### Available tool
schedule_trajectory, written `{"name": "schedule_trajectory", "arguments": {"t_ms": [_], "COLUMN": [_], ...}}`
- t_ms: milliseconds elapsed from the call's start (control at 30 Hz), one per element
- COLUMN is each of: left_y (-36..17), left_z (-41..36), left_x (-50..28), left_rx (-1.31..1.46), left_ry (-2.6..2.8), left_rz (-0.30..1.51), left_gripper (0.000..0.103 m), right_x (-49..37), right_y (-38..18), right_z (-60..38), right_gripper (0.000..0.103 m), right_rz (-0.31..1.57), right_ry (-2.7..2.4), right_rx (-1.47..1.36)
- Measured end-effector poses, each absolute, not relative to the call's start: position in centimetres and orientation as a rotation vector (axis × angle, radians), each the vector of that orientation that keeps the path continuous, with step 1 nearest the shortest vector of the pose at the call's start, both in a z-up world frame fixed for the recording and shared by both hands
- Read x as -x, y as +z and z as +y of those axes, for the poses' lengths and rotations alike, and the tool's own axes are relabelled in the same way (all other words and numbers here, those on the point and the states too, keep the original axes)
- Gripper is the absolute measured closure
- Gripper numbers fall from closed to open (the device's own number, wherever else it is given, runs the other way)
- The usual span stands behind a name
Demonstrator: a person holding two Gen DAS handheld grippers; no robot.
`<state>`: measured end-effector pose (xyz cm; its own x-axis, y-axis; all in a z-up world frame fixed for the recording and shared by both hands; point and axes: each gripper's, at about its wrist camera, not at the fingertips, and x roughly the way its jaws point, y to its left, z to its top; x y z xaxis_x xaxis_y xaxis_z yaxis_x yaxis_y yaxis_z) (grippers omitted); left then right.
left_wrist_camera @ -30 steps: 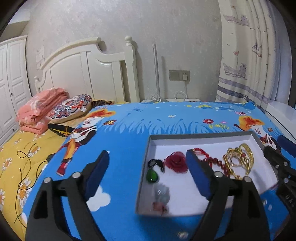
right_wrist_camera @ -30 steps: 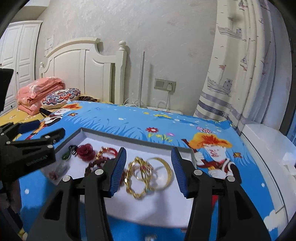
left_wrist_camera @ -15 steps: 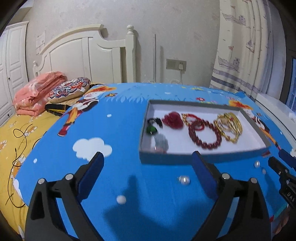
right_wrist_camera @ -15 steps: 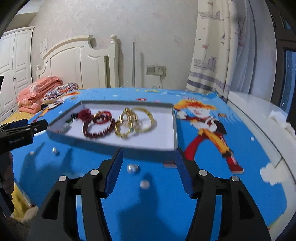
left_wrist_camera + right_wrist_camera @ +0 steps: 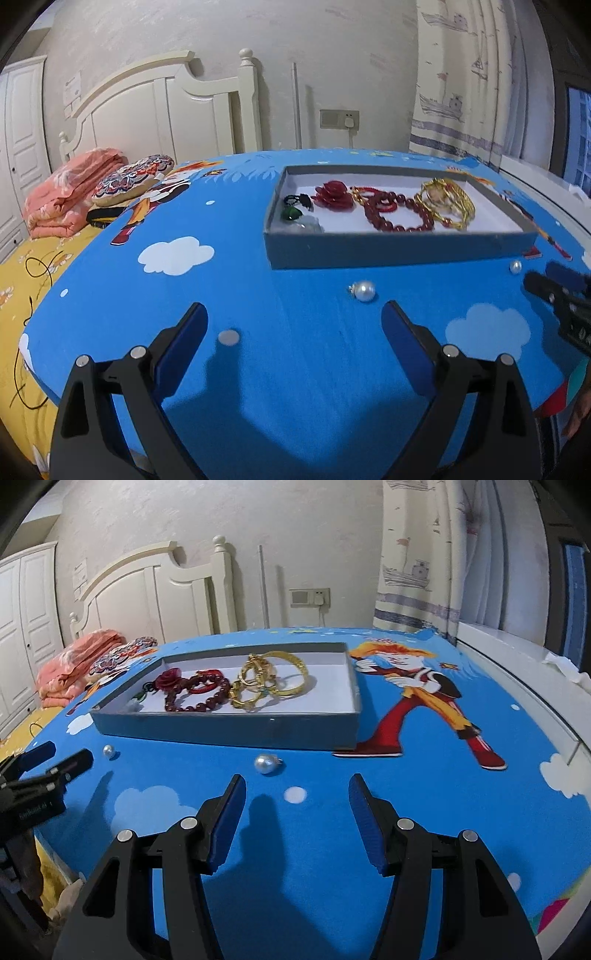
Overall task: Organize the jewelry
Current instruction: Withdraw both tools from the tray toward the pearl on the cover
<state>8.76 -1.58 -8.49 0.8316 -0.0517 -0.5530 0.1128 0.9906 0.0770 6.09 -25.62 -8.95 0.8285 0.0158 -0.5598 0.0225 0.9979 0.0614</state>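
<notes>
We see two low, close fisheye views, each looking forward and slightly downward along a gripper's own jaws across the blue bedspread (image 5: 295,369) toward the headboard (image 5: 159,110) wall. Our left view sits left of the grey tray (image 5: 399,254); our right view faces its right end (image 5: 229,734). Both share the tray, the large pearl (image 5: 365,290) before it, and each other's gripper at the frame edge.
</notes>
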Motion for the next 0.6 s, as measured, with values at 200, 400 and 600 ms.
{"name": "schedule_trajectory", "arguments": {"t_ms": [200,400,600], "left_y": [-8.9,-8.8,-8.3], "left_z": [-1.5,-1.3,-1.6], "left_x": [-8.7,-9.1,-9.9], "left_rx": [-0.111,-0.095,-0.065], "left_ry": [-0.097,-0.099,-0.121], "left_rz": [0.585,0.592,0.589], "left_gripper": [0.011,0.011,0.011], "right_x": [-7.5,-9.0,-9.4], "right_y": [-9.1,-9.0,-8.9], "right_z": [-24.5,-23.9,-23.8], "right_gripper": [0.048,0.057,0.079], "right_rz": [0.613,0.645,0.646], "right_ry": [0.001,-0.004,-0.008], "right_rx": [-0.047,-0.025,-0.015]}}
